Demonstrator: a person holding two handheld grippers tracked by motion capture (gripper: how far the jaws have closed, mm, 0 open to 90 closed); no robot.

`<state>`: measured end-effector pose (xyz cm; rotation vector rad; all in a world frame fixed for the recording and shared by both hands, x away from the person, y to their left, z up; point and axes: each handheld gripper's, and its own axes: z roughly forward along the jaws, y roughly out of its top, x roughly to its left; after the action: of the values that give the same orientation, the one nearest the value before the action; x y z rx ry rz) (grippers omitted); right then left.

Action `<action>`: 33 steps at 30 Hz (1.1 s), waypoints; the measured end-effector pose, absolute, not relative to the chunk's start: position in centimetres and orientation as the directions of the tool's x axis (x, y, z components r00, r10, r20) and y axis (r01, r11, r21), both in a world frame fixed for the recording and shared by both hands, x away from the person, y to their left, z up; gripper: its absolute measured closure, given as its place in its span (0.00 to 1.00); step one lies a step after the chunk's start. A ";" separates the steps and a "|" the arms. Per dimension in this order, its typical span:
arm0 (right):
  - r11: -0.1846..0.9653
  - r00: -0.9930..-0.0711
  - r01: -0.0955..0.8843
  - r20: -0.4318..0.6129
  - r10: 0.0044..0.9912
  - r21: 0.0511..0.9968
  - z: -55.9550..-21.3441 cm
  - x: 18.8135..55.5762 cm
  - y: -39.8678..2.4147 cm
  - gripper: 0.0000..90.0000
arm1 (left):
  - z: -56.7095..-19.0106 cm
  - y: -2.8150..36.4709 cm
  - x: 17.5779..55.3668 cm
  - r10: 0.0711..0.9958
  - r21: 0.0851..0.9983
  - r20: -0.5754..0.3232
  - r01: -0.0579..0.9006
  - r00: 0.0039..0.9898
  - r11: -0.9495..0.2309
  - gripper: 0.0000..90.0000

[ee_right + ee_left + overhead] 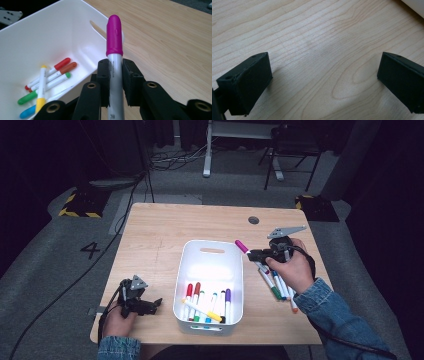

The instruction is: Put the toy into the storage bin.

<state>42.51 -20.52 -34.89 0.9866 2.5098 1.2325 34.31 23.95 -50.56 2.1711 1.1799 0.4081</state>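
The left gripper (322,82) hangs close over the pale wood-grain worktop (317,37), its two black jaws spread wide with bare wood between them. A white edge (415,6) shows beyond the right-hand jaw, at the upper corner.

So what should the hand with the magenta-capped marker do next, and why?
Probably carry the magenta-capped white marker left over the white plastic bin: the right gripper has it clamped beside the bin, which already holds several markers.

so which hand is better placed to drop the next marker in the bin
Right. Its hand-held gripper is already shut on the magenta marker beside the white bin. The left hand-held gripper sits open and empty on the bin's far side from the loose markers.
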 end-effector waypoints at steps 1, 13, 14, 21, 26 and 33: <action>0.445 -0.773 0.478 0.122 0.623 0.757 -34.6 42.3 -20.5 0.86 | -50.6 23.9 34.3 0.834 0.654 -0.025 0.640 0.552 -0.403 0.00; 0.479 -0.830 0.423 0.117 0.546 0.769 -32.5 39.7 -18.6 0.86 | -50.6 23.9 34.3 0.834 0.654 -0.026 0.640 0.552 -0.403 0.00; 0.483 -0.837 0.414 0.114 0.535 0.772 -32.4 39.6 -18.4 0.86 | -50.6 23.9 34.3 0.834 0.654 -0.025 0.640 0.552 -0.404 0.00; 0.502 -0.864 0.383 0.109 0.491 0.776 -32.0 38.6 -16.8 0.86 | -50.6 23.9 34.3 0.834 0.654 -0.025 0.640 0.552 -0.404 0.00; 0.516 -0.878 0.370 0.109 0.466 0.773 -32.2 38.1 -15.7 0.86 | -50.6 23.9 34.3 0.835 0.655 -0.027 0.640 0.550 -0.401 0.00; 0.523 -0.895 0.357 0.122 0.430 0.774 -32.6 37.5 -14.4 0.86 | -50.6 23.9 34.3 0.834 0.655 -0.027 0.640 0.551 -0.401 0.00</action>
<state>37.51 -14.36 -32.60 0.6900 2.6671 1.3260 34.31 23.93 -50.57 2.1688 1.1812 0.4078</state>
